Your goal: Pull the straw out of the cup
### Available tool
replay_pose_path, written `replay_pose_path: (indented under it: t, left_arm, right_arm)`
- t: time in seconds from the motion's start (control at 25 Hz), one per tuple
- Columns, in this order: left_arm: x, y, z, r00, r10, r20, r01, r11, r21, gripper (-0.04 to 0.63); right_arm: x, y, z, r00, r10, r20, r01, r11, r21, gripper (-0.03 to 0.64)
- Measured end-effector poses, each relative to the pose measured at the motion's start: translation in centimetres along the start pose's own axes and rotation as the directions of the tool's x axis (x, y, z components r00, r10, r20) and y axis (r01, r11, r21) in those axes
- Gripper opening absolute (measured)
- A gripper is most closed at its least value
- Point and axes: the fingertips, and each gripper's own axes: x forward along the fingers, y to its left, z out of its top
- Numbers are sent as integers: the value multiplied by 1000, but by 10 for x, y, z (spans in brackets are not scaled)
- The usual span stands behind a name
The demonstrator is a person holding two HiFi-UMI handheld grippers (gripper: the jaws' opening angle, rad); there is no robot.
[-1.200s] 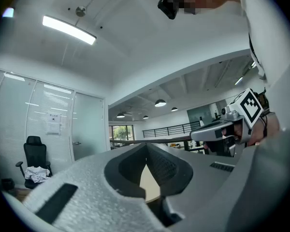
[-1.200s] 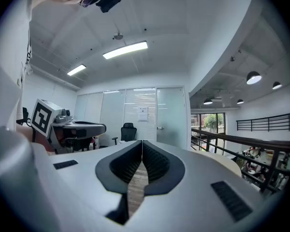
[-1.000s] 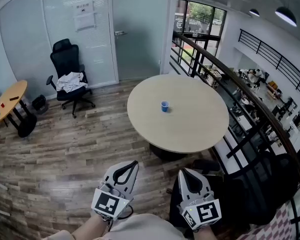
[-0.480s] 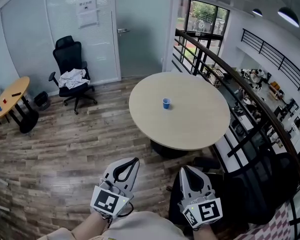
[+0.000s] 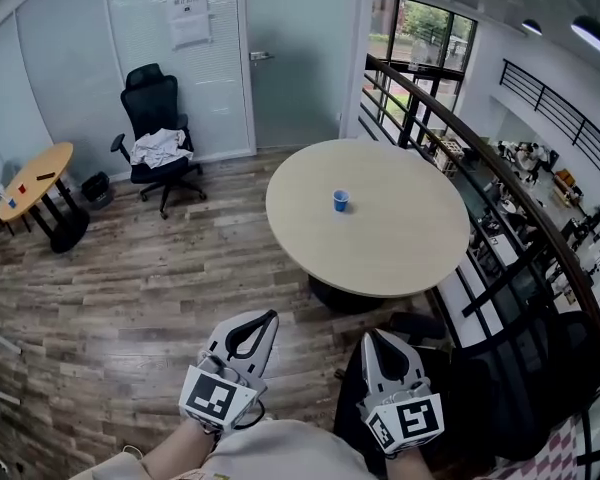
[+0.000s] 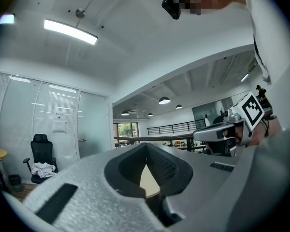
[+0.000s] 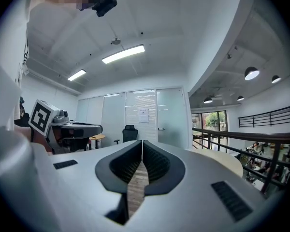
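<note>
Both tools held low, well apart from the cup.
The blue cup (image 5: 341,200) stands near the middle of the round bench (image 5: 405,263); a straw is too small to see. The left tool (image 5: 269,316) and the right tool (image 5: 366,337) are close to the person's body, each with jaws pressed together, pinching nothing.

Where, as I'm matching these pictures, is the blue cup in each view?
Head view: blue cup on the round table, near its middle.
Left gripper view: not in it.
Right gripper view: not in it.
Shared landmark: black office chair, seen in all three.
</note>
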Motion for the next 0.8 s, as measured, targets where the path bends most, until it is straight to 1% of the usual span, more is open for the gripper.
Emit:
replay_pose_path:
  t: [0.2, 0.32, 0.36, 0.48, 0.56, 0.8]
  left_arm:
    - [11, -8, -6, 1000, 16, -11, -16, 1000, 1, 14]
    - [17, -17, -11, 999, 32, -11, -31, 999, 24, 14]
    - [20, -21, -13, 999, 30, -12, -29, 999, 19, 14]
    - [26, -22, -18, 999, 26, -32, -27, 999, -28, 14]
    - [29, -21, -21, 999, 25, -42, -27, 999, -40, 14]
    - [42, -27, -23, 999, 5, -36, -6, 1000, -16, 14]
  right_arm:
    - [-3, -19, -5, 1000, 9, 0, -9, 1000, 9, 23]
    - [-11, -30, -10, 1000, 22, 9, -22, 1000, 18, 23]
    - [-13, -34, -12, 1000, 25, 11, -25, 999, 21, 23]
    - [-9, -42, -15, 1000, 28, 0, -28, 999, 24, 23]
    - [-6, -43, -16, 999, 30, -11, -30, 999, 22, 23]
    - [2, -53, -17, 1000, 22, -11, -22, 1000, 6, 23]
